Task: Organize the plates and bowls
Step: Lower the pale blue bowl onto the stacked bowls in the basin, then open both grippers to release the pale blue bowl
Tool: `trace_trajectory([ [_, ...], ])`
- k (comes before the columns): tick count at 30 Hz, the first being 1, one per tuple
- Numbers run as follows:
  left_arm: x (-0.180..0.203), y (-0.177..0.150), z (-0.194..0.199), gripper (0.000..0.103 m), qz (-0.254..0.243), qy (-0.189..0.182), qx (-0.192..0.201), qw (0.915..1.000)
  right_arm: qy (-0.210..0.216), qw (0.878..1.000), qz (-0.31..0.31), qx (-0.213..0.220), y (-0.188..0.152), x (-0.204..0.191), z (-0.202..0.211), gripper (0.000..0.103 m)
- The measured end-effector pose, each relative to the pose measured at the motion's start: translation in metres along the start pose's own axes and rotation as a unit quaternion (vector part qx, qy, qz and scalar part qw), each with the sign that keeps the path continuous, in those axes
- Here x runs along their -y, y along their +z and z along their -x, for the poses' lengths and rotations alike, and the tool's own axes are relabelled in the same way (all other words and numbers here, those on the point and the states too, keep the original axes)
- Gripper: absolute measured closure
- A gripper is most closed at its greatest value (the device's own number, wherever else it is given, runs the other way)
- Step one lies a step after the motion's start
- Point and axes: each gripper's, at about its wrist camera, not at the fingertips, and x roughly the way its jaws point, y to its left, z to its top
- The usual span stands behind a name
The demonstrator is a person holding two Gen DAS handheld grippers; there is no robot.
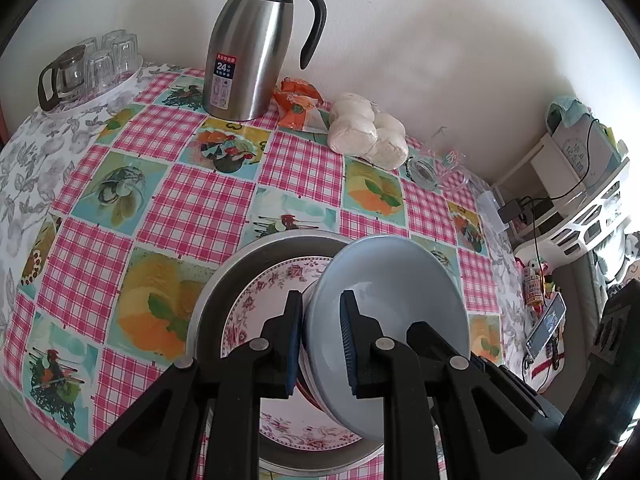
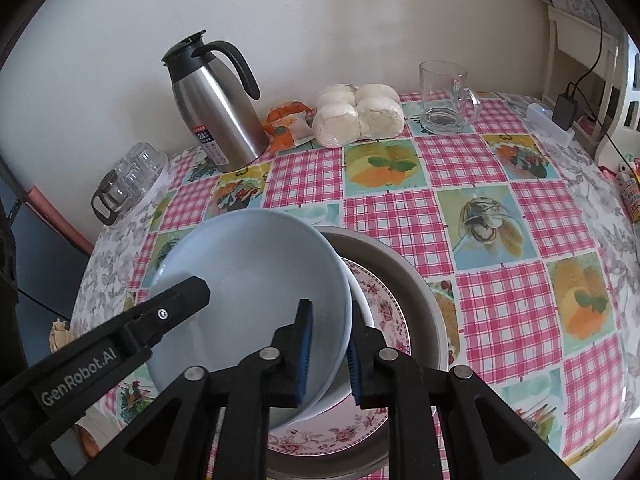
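Both your grippers on one bowl

Your left gripper clamps the pale blue ceramic bowl's rim; your right gripper straddles the opposite rim, barely parted, above the floral plate.

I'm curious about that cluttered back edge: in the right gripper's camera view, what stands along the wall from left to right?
Tray of upturned glasses → steel thermos jug → orange snack packet → bag of white buns → clear glass mug → white power strip.
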Motion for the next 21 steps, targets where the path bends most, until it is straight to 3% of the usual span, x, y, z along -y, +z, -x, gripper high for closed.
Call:
trace_trajectory([
  [6,0.001,0.0,0.0,0.084,-0.001,0.001,0.0,1.0,0.01,1.0,-0.004,0.011,0.0,0.001,0.004,0.072],
  [10,0.0,0.0,0.0,0.084,0.0,0.003,0.001,1.0,0.003,0.999,-0.006,0.037,0.003,0.001,0.013,0.058],
  [18,0.001,0.0,0.002,0.084,-0.004,0.008,0.006,0.9999,0.002,0.999,-0.006,0.045,0.006,0.006,0.019,0.056],
  [21,-0.001,-0.002,0.005,0.08,0.001,0.017,0.012,0.9998,-0.004,0.999,0.007,0.044,0.005,0.003,0.019,0.044],
])
